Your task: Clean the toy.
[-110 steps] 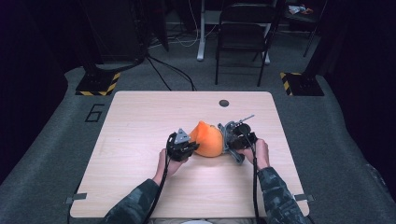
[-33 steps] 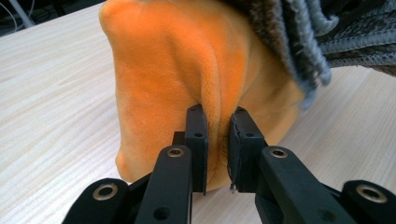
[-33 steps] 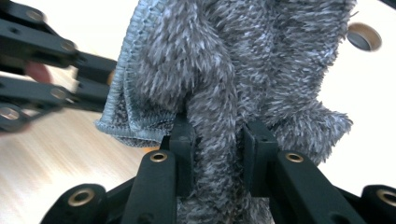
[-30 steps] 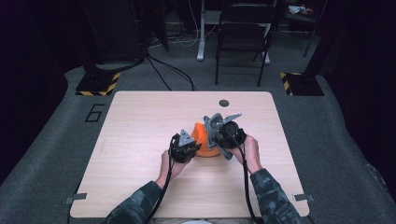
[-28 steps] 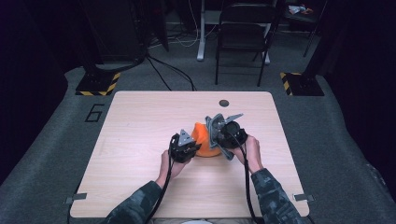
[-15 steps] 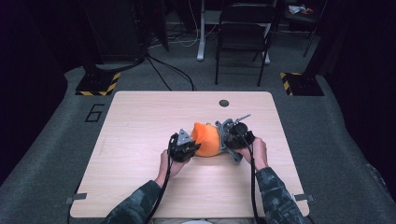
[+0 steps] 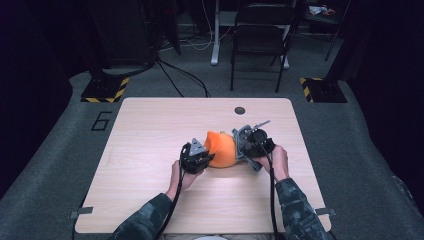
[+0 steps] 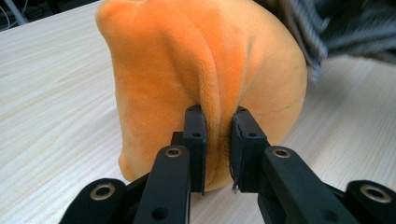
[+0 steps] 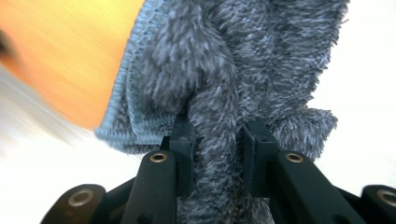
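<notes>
Two claws meet at an orange plush toy (image 7: 221, 148) that sits on the wooden counter (image 7: 150, 130), slightly right of the counter's middle and nearer its front edge than its back. One piece of writing can be read: a large dark "6" (image 7: 101, 120) on the grey carpet just off the counter's left edge, level with its far half. No brand or label shows on the toy, the cloth or the claws.

From the high view, the left claw (image 7: 196, 156) lies against the toy's left side, its grey three-cornered plate facing up, the left hand (image 7: 179, 174) behind it and the forearm in a camouflage sleeve running back toward the counter's front edge. In the left claw's own view its jaws stand close together and level with the counter top, pinching a vertical fold of the toy's orange fabric (image 8: 205, 79) low on its side; the fabric bunches into a crease between the pads.

The right claw (image 7: 252, 144) sits at the toy's right side, tilted, with the right hand (image 7: 278, 161) gripping it from behind and a cable trailing down along the sleeve. In its own view the jaws are drawn in on a thick bunch of fuzzy grey cloth (image 9: 233, 84) with a stitched blue-grey hem; the cloth hangs just beside the toy, whose orange surface shows blurred at the upper left
</notes>
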